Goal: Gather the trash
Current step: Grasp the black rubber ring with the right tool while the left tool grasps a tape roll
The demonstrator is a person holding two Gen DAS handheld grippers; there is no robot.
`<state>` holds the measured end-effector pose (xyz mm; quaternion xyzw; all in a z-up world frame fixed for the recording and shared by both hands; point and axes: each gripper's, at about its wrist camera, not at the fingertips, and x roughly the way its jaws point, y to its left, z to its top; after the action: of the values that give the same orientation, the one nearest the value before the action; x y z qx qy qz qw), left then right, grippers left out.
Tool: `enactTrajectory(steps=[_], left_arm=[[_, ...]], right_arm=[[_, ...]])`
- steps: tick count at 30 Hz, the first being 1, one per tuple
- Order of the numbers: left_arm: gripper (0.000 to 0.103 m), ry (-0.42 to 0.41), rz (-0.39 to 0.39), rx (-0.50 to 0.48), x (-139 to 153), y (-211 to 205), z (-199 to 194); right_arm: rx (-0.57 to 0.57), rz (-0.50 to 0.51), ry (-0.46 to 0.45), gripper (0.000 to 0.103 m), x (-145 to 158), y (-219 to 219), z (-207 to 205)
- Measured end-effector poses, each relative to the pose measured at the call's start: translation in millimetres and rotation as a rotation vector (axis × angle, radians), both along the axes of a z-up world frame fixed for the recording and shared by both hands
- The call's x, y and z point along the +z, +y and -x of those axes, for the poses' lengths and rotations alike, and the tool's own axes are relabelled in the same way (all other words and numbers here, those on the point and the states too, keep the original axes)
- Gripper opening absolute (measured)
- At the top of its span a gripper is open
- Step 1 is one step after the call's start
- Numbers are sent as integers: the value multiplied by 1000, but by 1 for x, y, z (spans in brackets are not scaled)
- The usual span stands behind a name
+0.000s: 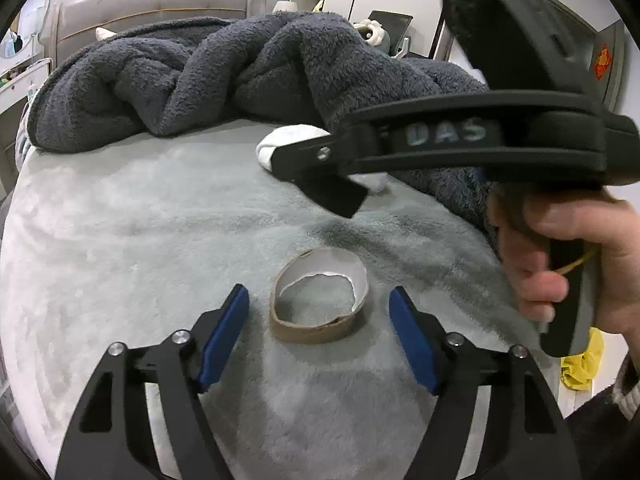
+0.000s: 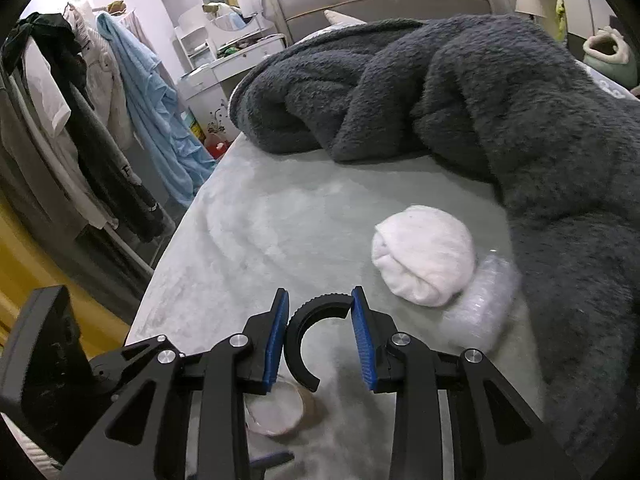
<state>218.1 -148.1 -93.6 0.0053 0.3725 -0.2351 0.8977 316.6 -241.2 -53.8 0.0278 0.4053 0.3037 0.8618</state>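
left gripper [image 1: 318,332] spread, straddling cardboard ring [image 1: 319,298] on grey bed cover [image 1: 140,240], pads clear of it. right gripper [image 2: 320,334] clamped on black c-shaped clip [image 2: 310,338].

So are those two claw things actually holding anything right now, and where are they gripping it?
The right gripper pinches a black C-shaped plastic ring across its outer sides. The left gripper holds nothing; its open jaws flank a cardboard tape core.

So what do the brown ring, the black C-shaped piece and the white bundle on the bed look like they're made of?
Brown ring: likely cardboard, matte, with a torn white paper lining.
Black C-shaped piece: probably hard plastic, dull, with a ridged outer edge.
White bundle: soft fuzzy fabric, possibly a rolled sock or cloth.
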Motion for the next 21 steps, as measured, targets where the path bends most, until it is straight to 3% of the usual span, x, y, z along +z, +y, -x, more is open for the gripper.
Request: enactTrajectory(steps=[5,21], left_arm=[[52,14,-30,11,-3,-6,-4],[50,6,53,101,11,38,36]], right_arm=[[-37,6,1,32,5,-3,11],[-79,67,9,32,12,16,61]])
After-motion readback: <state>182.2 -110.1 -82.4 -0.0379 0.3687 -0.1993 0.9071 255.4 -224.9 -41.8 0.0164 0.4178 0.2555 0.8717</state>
